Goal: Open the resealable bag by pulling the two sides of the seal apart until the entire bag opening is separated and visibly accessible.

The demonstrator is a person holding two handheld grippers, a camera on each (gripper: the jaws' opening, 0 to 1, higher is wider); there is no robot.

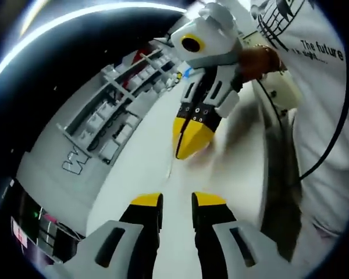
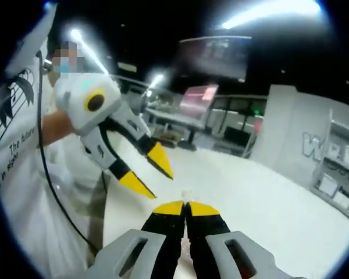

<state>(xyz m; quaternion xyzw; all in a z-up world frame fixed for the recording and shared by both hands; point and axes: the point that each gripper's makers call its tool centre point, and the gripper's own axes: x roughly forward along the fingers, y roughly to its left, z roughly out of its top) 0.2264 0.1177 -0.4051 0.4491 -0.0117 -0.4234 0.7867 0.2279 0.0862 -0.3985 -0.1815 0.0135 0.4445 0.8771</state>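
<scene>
My right gripper (image 2: 186, 209) is shut, and a small pale sliver of the clear resealable bag (image 2: 186, 194) pokes out between its yellow tips. In the left gripper view the right gripper (image 1: 191, 139) reaches in from the upper right, tips together, with a thin clear edge (image 1: 170, 170) trailing below them. A blurred translucent sheet (image 1: 247, 139) to its right looks like the rest of the bag. My left gripper (image 1: 178, 203) is open, nothing between its jaws, just short of the right one's tips. In the right gripper view the left gripper (image 2: 146, 172) hangs open above the white table (image 2: 262, 197).
A person in a white printed T-shirt (image 1: 323, 87) stands close behind the table (image 1: 145, 174), with a black cable (image 1: 331, 133) hanging down. A grey rack of parts (image 1: 113, 110) stands along one side. Grey shelving (image 2: 337, 168) and further tables (image 2: 180, 125) lie beyond.
</scene>
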